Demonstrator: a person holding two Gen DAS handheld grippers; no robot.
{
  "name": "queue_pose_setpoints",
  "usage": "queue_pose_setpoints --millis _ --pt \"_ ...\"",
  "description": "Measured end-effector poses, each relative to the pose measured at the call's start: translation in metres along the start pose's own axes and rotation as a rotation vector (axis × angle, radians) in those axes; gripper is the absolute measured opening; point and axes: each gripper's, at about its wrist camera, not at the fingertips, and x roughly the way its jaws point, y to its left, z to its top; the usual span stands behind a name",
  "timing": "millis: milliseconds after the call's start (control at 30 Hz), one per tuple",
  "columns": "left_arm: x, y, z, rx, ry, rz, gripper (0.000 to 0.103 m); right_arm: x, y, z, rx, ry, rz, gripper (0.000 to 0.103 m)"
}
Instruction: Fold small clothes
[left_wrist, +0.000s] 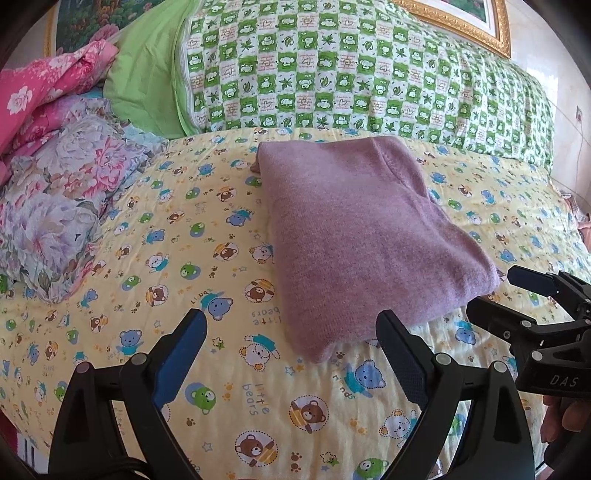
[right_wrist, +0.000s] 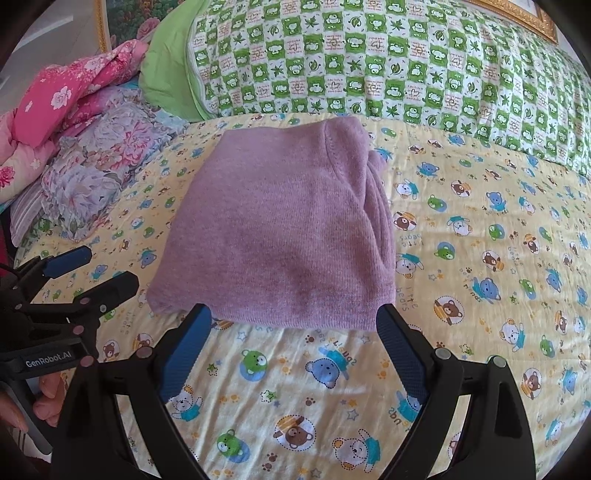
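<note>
The purple knit top (right_wrist: 273, 225) sits pretty much dead centre in the right wrist view, lying on the yellow bear-print sheet (right_wrist: 480, 258) as a compact folded bundle. In the left wrist view it's centre-right, running up toward the green checked pillow (left_wrist: 369, 74) along the top of the frame. Looks like the folding is basically done, or at most one tidy-up fold away, judging by how squared-off it is.

Both tongs are spread wide with nothing between them. The right gripper (right_wrist: 293, 317) hovers just in front of the bundle's near edge, and the left gripper (left_wrist: 291, 325) is low in its own frame, its right finger just at the near corner of the fabric. Each one also shows up at the edge of the other's view, fingers apart there too.

The right side of the bundle, as the right wrist view shows it, has a few loose layers stacked up and a rolled seam showing near the top. If another fold or a final press is the plan, the person would probably do best to pinch all those layers together rather than just the top one, since knit that soft likely slides and slumps. The floral bedding (left_wrist: 55, 192) at left is well apart, so nothing crowds the work.
</note>
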Motion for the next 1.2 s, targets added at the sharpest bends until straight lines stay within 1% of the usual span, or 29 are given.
queue_pose_setpoints --millis 633,1200 --pt "0.006 0.004 0.005 -0.011 0.009 0.004 0.094 -0.001 0.001 0.003 0.009 -0.005 0.005 0.091" --pt "0.008 0.008 0.008 -0.022 0.013 0.009 0.094 0.003 0.01 0.007 0.014 -0.008 0.008 0.091"
